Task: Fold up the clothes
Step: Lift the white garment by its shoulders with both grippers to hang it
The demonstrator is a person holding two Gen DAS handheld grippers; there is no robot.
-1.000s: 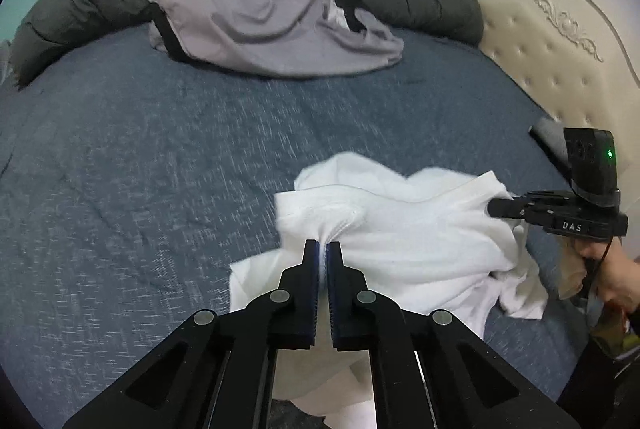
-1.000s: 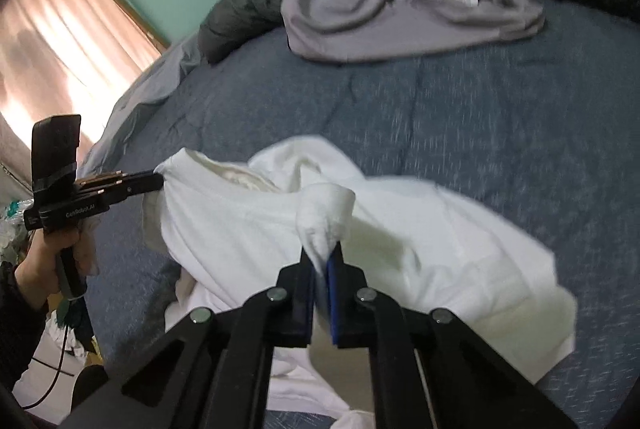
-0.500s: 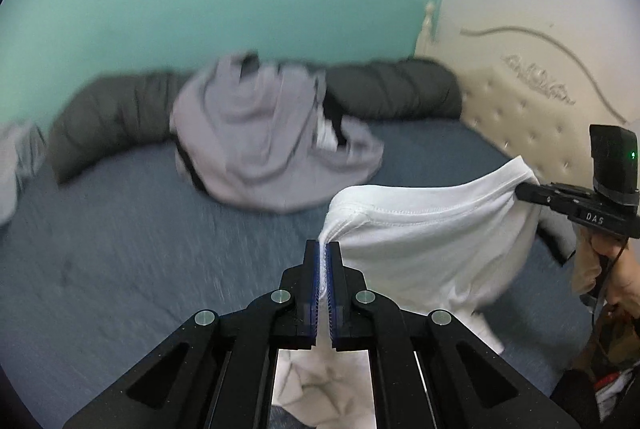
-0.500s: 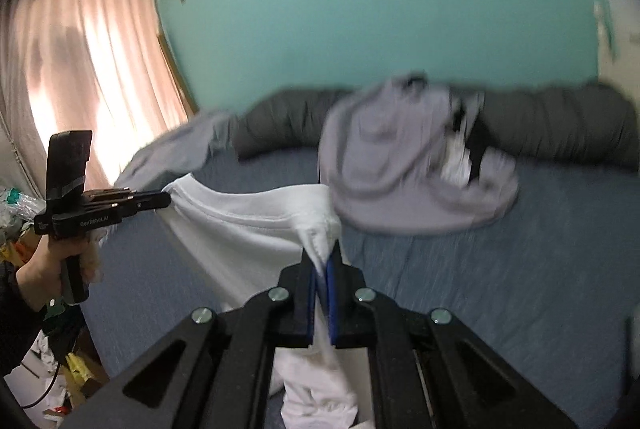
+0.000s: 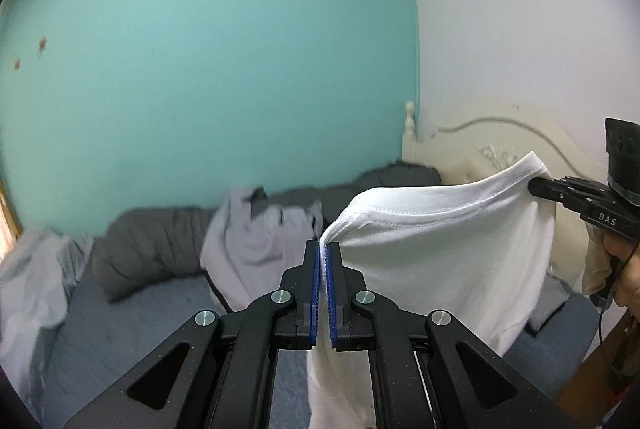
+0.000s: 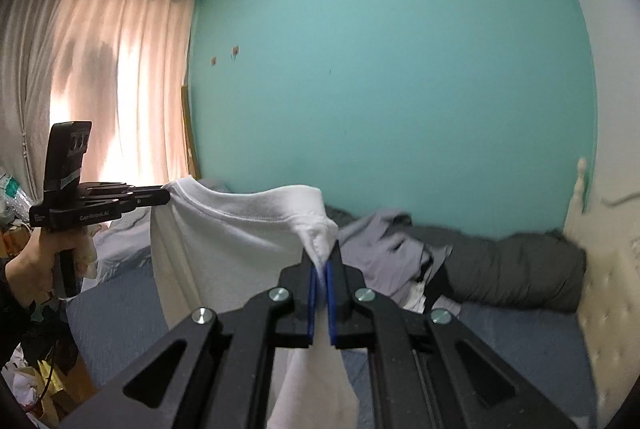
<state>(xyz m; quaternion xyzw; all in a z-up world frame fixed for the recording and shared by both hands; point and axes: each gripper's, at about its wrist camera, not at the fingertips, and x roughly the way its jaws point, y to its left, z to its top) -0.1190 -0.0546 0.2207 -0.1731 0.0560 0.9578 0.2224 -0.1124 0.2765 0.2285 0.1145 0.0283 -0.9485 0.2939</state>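
Note:
A white T-shirt hangs in the air, stretched between both grippers above the bed. My left gripper is shut on one end of its top edge. In the right wrist view my right gripper is shut on the other end of the white T-shirt. Each view shows the opposite gripper at the far side: the right gripper at the right, the left gripper at the left, held by a hand. The shirt's lower part drops out of sight behind the fingers.
A grey garment lies heaped at the back of the blue bed, against a dark rolled duvet. A cream headboard stands at the right. A curtain and floor clutter are on the left.
Both grippers have risen a long way, lifting the white T-shirt off the bed until it hangs spread between them. The views now take in the teal wall.

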